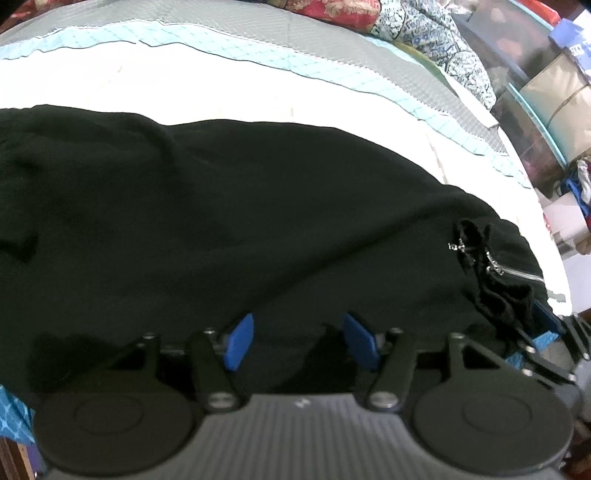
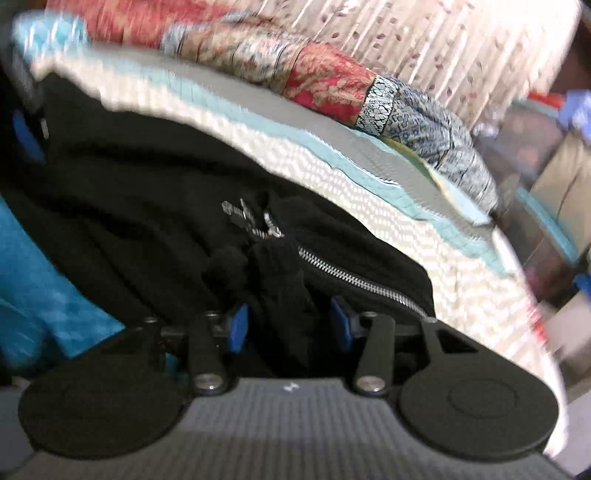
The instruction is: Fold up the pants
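Note:
Black pants (image 1: 229, 221) lie spread across a white bed sheet (image 1: 184, 88), with a silver zipper (image 1: 524, 273) at the right end. My left gripper (image 1: 299, 339) sits low over the near edge of the pants, its blue pads apart with black cloth showing between them. My right gripper (image 2: 290, 321) has bunched black cloth of the pants (image 2: 284, 280) between its blue pads, right below the zipper (image 2: 354, 277). The right gripper also shows at the right edge of the left wrist view (image 1: 543, 332). The left gripper's blue pad shows at the far left of the right wrist view (image 2: 26, 136).
Patterned red and blue pillows or quilts (image 1: 406, 33) lie along the far side of the bed. Boxes and clutter (image 1: 546, 96) stand beyond the bed's right edge. A blue cloth (image 2: 40, 288) lies at the near left. A curtain (image 2: 443, 40) hangs behind.

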{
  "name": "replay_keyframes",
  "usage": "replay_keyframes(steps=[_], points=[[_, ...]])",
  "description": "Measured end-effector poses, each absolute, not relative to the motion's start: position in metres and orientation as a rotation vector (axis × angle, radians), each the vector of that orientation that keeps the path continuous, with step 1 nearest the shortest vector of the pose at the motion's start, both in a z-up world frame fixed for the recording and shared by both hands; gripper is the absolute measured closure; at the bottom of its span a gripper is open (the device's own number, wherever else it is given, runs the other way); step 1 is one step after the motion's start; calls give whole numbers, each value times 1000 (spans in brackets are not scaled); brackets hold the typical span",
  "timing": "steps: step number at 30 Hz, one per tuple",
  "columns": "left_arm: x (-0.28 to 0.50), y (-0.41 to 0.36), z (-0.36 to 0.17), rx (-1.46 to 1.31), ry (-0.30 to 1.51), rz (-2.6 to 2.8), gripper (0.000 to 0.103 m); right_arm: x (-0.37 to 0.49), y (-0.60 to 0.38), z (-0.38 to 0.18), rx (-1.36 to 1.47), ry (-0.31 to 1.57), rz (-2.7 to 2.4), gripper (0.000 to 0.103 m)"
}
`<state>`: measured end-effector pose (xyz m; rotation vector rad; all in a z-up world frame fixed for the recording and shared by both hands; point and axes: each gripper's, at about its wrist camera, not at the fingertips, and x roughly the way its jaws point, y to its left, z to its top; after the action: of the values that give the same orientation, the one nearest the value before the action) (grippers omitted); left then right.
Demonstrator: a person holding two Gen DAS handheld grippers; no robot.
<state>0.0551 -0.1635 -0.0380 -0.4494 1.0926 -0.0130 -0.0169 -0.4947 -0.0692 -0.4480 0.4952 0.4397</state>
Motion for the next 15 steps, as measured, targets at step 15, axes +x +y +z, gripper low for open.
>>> replay_keyframes(steps=[15], points=[[23,-142,-25,-475,1042,6,45,23,-480,-106,189,668,375,61]])
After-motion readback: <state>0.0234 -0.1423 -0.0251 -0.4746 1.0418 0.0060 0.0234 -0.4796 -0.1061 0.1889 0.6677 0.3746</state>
